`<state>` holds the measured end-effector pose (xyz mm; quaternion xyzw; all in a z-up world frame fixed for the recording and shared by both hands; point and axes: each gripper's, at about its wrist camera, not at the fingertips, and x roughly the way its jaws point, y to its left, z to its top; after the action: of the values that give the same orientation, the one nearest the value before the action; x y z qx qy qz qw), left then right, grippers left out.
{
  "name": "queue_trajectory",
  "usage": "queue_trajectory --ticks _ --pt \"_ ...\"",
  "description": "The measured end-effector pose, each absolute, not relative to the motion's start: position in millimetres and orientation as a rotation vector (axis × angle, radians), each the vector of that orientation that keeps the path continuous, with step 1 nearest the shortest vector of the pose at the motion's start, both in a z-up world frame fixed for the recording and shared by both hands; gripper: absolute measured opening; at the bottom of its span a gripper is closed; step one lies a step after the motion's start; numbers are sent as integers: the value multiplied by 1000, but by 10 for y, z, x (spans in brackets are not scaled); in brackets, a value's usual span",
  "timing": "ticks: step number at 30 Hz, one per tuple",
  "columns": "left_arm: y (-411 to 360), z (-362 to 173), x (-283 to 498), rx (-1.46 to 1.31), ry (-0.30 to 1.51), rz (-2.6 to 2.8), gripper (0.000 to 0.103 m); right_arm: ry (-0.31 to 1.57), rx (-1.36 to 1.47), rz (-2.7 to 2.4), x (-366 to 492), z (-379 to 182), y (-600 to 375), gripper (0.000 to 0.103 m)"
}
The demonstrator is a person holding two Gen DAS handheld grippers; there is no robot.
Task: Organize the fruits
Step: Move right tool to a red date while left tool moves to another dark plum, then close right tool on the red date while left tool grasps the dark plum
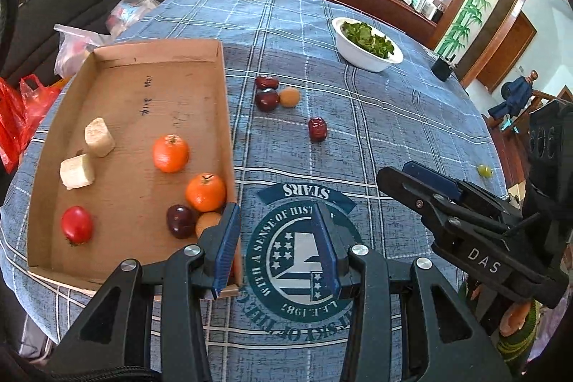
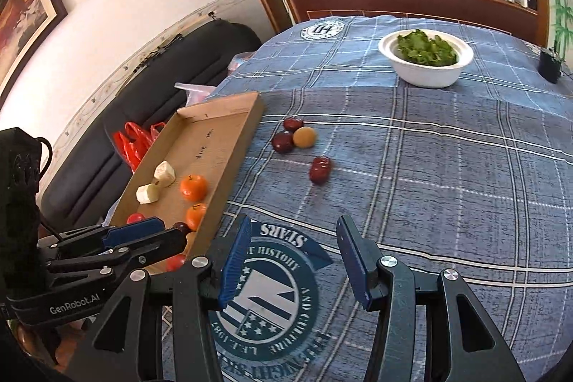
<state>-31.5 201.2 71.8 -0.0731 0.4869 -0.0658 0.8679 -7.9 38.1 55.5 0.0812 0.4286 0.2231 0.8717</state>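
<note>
The table carries a cardboard tray along its left edge holding two oranges, while a lone red date lies mid-table, well apart from both the left claw and right claw, each gaping wide and empty.
</note>
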Motion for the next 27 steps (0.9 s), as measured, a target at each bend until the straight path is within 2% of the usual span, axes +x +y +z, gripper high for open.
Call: queue_trajectory --ticks 14,21,27 --pt "1938 737 -122 -91 1002 -126 39 905 153 443 35 408 369 49" --pt "1900 751 250 -38 989 -134 39 947 115 431 459 202 585 41" --pt "1868 630 583 -18 1028 -136 39 994 42 393 832 -39 805 40"
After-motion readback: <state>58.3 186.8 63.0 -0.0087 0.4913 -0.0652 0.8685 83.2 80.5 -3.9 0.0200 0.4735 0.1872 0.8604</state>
